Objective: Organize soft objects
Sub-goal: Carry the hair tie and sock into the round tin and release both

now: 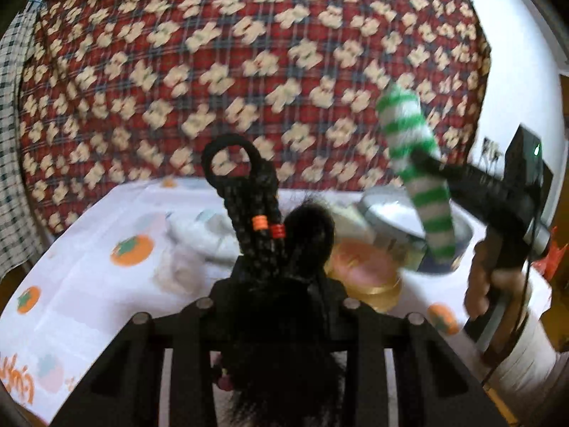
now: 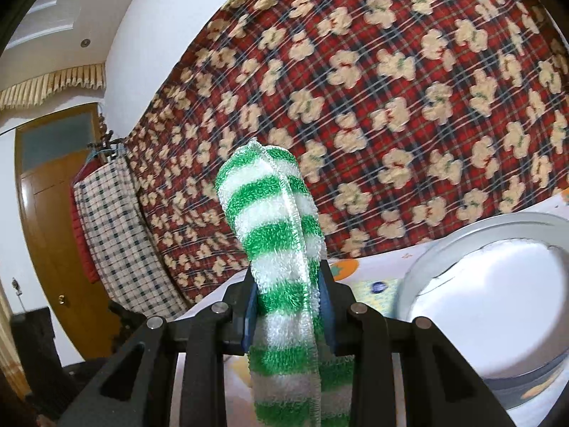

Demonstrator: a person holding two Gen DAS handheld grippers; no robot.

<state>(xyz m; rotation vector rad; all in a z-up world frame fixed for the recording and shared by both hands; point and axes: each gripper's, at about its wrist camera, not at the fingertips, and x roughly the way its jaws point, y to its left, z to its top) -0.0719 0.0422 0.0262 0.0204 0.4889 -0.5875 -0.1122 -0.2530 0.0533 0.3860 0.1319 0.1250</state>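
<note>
My left gripper (image 1: 274,277) is shut on a black braided hairpiece (image 1: 256,206) with a loop on top and orange and red beads; it sticks up above the table. My right gripper (image 2: 290,295) is shut on a green-and-white striped fluffy sock (image 2: 281,249), held upright. In the left wrist view the sock (image 1: 416,163) and right gripper (image 1: 423,160) hang over a round metal tin (image 1: 387,213). The tin also shows in the right wrist view (image 2: 462,242), at the right, with a white inside.
The table has a white cloth with orange fruit prints (image 1: 89,277). A gold-rimmed pink tin (image 1: 362,270) and pale soft items (image 1: 199,231) lie on it. A red plaid quilt (image 1: 249,71) hangs behind. A wooden door (image 2: 46,220) stands at left.
</note>
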